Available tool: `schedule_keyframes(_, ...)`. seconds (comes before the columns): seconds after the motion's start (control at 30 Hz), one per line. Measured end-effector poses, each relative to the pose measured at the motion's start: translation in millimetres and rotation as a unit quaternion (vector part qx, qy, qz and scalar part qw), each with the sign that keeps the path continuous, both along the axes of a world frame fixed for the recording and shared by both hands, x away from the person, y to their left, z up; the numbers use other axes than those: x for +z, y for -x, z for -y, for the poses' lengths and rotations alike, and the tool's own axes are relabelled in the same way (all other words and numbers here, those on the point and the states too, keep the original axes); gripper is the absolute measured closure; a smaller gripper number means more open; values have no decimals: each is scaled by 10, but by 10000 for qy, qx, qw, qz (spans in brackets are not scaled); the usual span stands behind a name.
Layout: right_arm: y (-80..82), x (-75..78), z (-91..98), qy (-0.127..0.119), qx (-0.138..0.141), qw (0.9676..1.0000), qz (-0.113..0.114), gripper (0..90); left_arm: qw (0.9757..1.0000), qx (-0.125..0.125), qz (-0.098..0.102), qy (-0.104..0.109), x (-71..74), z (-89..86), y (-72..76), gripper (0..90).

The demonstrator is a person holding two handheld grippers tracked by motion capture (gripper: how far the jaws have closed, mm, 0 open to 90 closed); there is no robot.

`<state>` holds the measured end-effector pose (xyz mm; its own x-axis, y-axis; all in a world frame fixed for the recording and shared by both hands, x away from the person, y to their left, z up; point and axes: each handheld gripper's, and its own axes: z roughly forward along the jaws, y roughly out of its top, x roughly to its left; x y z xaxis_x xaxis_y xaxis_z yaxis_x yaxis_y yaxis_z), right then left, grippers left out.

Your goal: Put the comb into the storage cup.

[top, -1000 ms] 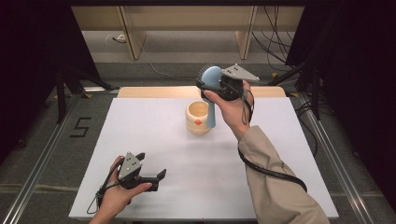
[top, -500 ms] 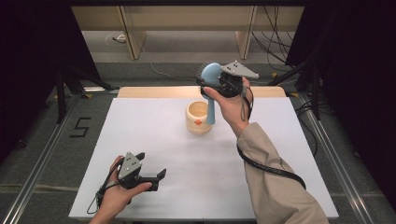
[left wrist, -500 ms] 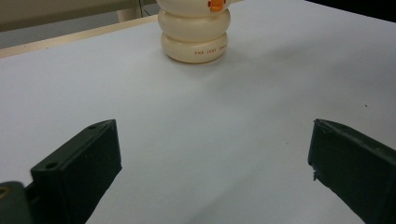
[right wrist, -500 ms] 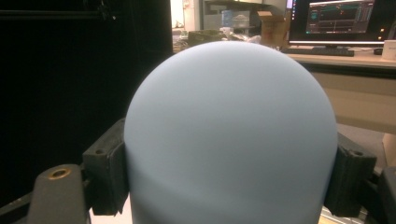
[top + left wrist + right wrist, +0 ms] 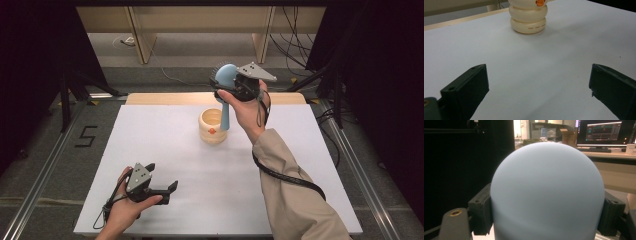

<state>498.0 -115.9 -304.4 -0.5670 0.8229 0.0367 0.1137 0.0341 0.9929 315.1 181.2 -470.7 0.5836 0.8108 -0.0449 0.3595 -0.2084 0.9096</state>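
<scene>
Blue brush (image 5: 224, 85) — in right claw (image 5: 227, 86), above cup (image 5: 212, 126)

1. A big dark number "5" (image 5: 86, 136) is marked on the grey floor, just beside the left side of the white surface (image 5: 165, 150).
2. A line of tiny red letters (image 5: 535, 28) runs around the bottom ring of the cream cup (image 5: 529, 20). It seems to start with "THE", but the rest is too small to read.
3. The cup also has a small orange mark (image 5: 212, 131) on its side. It is too small to tell if it holds any words.
4. A screen (image 5: 602, 131) far off shows bright lines that are too tiny to read.
</scene>
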Motion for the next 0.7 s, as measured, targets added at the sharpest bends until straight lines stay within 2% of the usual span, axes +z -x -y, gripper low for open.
schedule_keyframes(0.7,-54,25,-2,-88,-54,9999,54,206,10000,-2,-10,-7,-2,-1,-2,21)
